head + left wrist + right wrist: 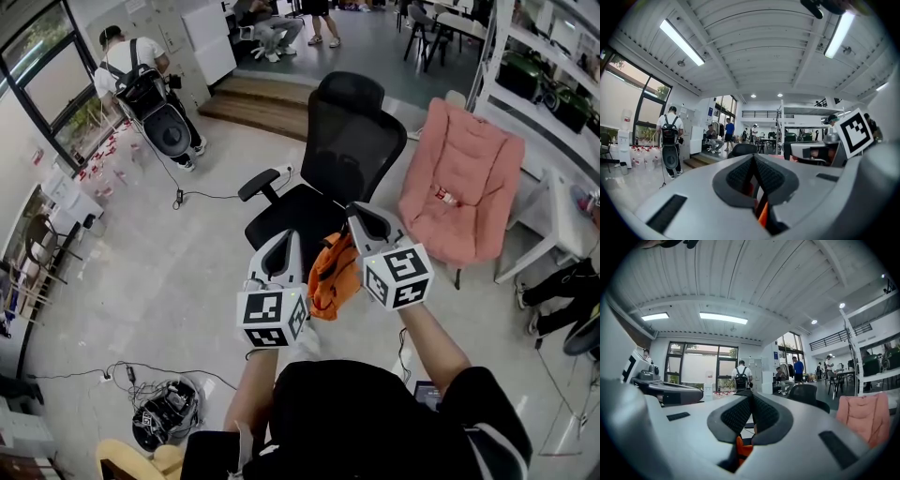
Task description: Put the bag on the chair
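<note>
An orange bag hangs between my two grippers, just in front of the seat of a black mesh office chair. My left gripper holds its left side and my right gripper its right side. In the left gripper view the jaws are closed, with orange fabric showing at their base. The right gripper view shows the same: closed jaws and a bit of the orange bag below them. The chair's seat lies beyond and under the bag.
A pink lounge chair stands right of the office chair, next to a white table. A person with a backpack stands at the far left by the windows. Cables and a dark bundle lie on the floor at lower left.
</note>
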`<state>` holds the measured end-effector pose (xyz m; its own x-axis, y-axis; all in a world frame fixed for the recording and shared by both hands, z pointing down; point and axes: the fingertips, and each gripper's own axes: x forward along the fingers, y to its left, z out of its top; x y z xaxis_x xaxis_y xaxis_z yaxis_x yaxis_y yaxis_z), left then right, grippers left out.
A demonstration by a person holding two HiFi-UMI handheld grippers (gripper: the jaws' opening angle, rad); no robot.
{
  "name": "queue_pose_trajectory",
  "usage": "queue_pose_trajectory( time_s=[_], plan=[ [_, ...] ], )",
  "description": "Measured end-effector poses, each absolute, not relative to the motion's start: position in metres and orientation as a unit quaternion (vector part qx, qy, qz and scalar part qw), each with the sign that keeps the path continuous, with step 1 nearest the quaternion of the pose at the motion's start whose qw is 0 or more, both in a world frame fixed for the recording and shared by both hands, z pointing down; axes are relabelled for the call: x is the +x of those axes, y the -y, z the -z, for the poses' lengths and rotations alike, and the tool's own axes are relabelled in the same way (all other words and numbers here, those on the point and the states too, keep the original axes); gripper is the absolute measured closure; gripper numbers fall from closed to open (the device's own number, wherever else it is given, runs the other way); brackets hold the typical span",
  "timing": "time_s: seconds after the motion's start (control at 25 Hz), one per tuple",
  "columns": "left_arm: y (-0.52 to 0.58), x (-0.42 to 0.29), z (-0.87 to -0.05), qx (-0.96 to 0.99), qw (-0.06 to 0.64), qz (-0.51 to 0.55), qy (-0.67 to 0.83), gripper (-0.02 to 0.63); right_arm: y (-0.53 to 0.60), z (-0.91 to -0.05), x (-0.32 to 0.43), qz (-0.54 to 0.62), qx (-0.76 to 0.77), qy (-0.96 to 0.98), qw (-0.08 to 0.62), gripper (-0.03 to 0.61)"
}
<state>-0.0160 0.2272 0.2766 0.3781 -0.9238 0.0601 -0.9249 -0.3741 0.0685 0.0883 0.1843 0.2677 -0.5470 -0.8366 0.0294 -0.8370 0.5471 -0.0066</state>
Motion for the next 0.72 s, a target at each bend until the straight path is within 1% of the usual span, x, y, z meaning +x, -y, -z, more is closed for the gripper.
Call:
queue_pose_trajectory(
  time_s=[0.36, 0.72],
  plan=[
    [-0.185, -0.029, -0.283, 0.829, 0.053, -0.005, 0.556, 0.603, -0.148, -0.274, 0.074, -0.014, 0.475, 0.880, 0.018, 0.575],
    [-0.126, -0.045, -0.280, 0.831, 0.054, -0.003, 0.554, 0.603, -0.088, -0.274, 0.058, -0.012, 0.480, 0.877, 0.028, 0.575]
  ],
)
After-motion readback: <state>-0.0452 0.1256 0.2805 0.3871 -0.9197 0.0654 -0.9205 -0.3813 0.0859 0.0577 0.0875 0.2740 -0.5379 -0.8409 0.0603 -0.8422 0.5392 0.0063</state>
